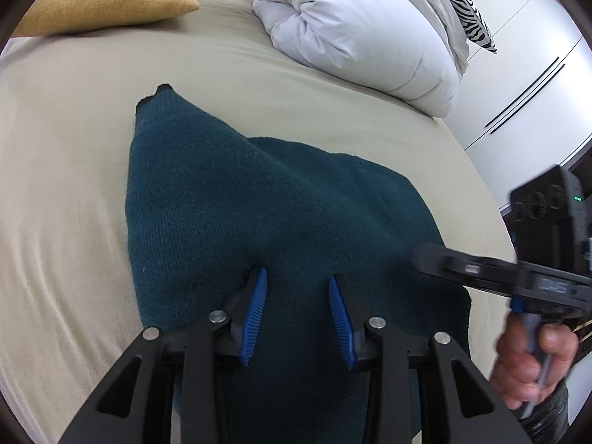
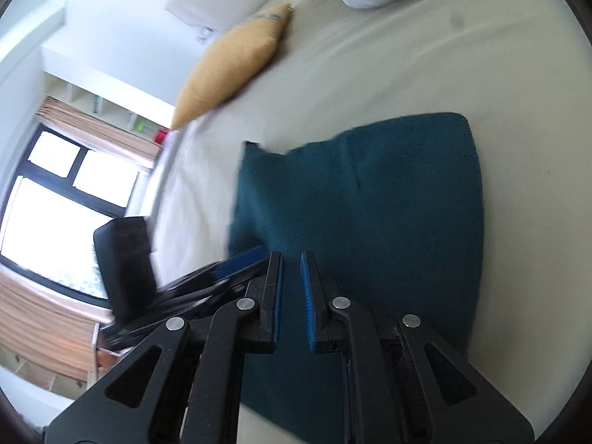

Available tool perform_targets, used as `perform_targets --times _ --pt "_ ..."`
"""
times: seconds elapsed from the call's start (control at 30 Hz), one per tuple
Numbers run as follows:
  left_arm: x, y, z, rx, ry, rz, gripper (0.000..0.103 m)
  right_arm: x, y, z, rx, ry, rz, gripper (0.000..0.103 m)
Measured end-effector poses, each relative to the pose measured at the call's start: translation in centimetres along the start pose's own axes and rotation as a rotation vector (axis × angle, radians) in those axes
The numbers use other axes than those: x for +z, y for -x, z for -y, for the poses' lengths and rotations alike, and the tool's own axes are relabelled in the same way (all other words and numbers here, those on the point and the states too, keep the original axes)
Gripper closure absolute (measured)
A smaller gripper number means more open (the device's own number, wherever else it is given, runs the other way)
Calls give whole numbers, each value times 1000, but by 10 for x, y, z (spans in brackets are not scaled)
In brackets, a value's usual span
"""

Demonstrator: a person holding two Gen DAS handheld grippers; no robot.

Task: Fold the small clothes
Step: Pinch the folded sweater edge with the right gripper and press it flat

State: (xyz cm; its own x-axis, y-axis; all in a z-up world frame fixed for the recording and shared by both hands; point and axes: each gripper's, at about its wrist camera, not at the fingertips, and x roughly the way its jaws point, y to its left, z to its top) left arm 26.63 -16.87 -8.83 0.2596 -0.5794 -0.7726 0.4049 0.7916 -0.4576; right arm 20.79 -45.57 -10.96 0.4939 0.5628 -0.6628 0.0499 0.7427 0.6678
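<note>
I held my left gripper (image 1: 298,288) half open with its tips pressing the teal knit (image 1: 259,203), partly folded on the beige sheet (image 1: 66,185), probably to pin the fold, while my right gripper (image 2: 292,270) hung narrowly parted, empty, above it.

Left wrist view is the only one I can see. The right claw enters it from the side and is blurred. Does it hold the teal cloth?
Observer: No. In the right wrist view the right claw shows a narrow gap between its jaws with nothing in it. The teal knitted cloth lies beneath it.
Operator: What stands beyond the yellow cushion?
Observer: A dark-framed window, bright with daylight, at the side of the bed.
Operator: Is anything above the window?
Observer: Yes, white open shelves with a small red object at their end. I cannot tell what it is.
</note>
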Motion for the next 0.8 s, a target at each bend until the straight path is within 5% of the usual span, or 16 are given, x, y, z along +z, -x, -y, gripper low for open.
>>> perform_targets --times 0.1,0.17,0.37,0.5,0.57,0.63,0.8 --pt "1 -1 -3 -6 8 -9 69 5 -14 34 -13 -93 6 103" --pt "1 -2 -5 -18 22 -9 71 7 -9 54 54 -156 43 103" --pt "0 -2 -8 -29 37 -7 73 7 14 76 19 -195 136 103" --pt "-1 -2 -10 -34 40 0 73 -4 48 70 -40 -210 219 95" --pt "-2 -1 -10 -32 41 7 73 -15 60 54 0 -169 225 95" --pt "-3 0 -9 -29 39 11 73 -30 61 35 53 -107 178 95" --pt "-5 0 -9 -27 43 18 73 -72 38 33 -2 -50 -13 98"
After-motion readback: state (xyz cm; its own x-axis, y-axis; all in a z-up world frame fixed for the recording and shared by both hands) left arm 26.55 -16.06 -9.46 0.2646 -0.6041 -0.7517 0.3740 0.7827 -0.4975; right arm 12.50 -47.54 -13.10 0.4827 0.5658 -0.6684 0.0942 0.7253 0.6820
